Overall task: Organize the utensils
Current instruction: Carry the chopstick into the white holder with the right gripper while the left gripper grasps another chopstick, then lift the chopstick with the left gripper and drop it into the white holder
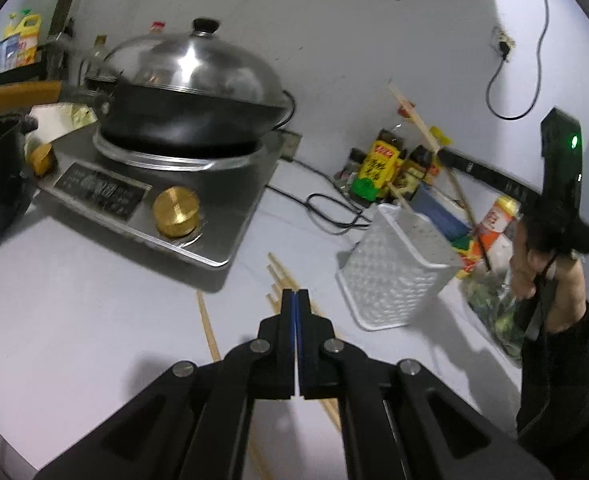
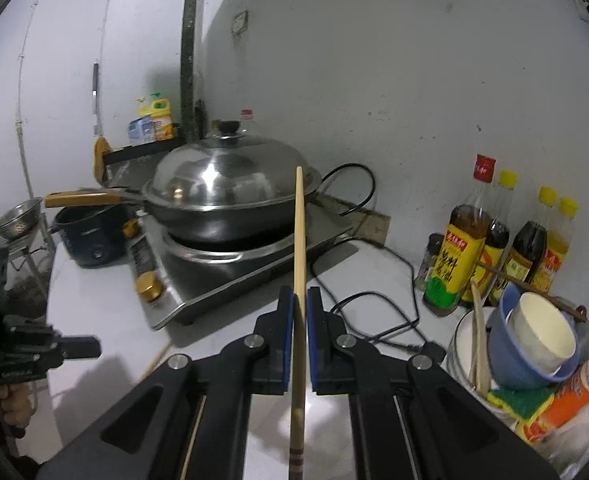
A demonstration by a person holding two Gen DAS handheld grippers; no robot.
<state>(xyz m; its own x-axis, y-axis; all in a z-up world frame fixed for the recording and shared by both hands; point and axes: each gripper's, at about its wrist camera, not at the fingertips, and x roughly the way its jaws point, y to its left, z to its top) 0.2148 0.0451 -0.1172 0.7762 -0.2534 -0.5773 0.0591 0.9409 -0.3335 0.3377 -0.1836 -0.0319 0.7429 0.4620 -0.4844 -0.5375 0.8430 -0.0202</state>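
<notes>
The white bench (image 1: 74,320) carries a silver induction cooker (image 1: 166,200) with a black wok under a domed steel lid (image 1: 190,80) at the far left. Only the left wrist view shows the white perforated plastic utensil basket (image 1: 394,272) at the right, and several pale wooden chopsticks (image 1: 282,280) lying on the bench just beyond the left claw (image 1: 295,296), whose blue pads are pressed together with nothing between. Only the right wrist view shows the blue bowl with a white cup inside (image 2: 534,340) near the sauce bottles (image 2: 458,248). There the right claw (image 2: 300,300) is closed on one long wooden chopstick (image 2: 299,240), which points away over the cooker.
</notes>
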